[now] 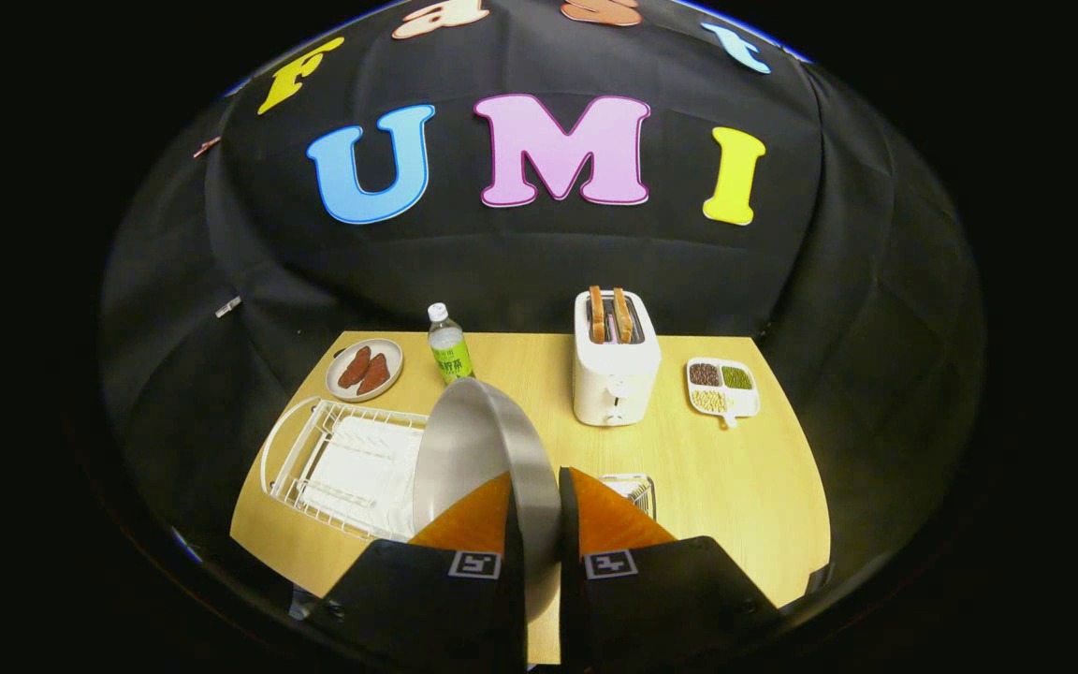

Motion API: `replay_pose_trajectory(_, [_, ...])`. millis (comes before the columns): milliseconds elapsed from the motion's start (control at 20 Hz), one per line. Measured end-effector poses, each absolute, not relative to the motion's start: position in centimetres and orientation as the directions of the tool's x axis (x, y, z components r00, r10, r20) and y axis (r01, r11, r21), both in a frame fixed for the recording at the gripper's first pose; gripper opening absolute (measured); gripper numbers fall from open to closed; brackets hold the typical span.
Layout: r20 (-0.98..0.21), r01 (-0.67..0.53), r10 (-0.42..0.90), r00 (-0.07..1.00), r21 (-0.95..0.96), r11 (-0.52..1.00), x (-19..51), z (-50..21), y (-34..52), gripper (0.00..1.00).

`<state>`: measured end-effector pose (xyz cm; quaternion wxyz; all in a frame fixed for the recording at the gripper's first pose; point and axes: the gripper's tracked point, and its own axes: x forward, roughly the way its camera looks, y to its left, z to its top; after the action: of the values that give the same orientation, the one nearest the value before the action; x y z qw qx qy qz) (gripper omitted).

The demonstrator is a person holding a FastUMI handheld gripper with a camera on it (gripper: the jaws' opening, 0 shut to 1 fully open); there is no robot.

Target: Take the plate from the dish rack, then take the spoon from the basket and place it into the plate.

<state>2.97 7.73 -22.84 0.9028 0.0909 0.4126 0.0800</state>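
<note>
Two orange fingers (473,520) of our hand-held gripper (535,524) pinch the plate (478,449) by its rim, low in the middle of the frame, holding it on edge above the surface (717,477), just right of the rack (342,463) at lower left. We judge the step in hand to be setting the plate down flat. To do it well, we should carry it to bare wood, clear of the toaster (616,370) and the bottle (448,346) at centre, tip it level, lower it until it rests, and only then ease our grip. The basket (631,489) peeks out just beyond the right finger; we cannot make out the spoon, so we should leave room beside it.
</note>
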Motion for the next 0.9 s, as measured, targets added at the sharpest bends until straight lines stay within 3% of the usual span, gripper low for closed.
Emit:
replay_pose_trajectory(400, [-0.766,-0.022,0.368,0.528,0.42,0.907,-6.8,-27.8,5.3,0.17])
replay_pose_trajectory(900, [-0.787,0.176,0.447,0.426,0.556,0.812,-14.4,-38.4,2.3,0.17])
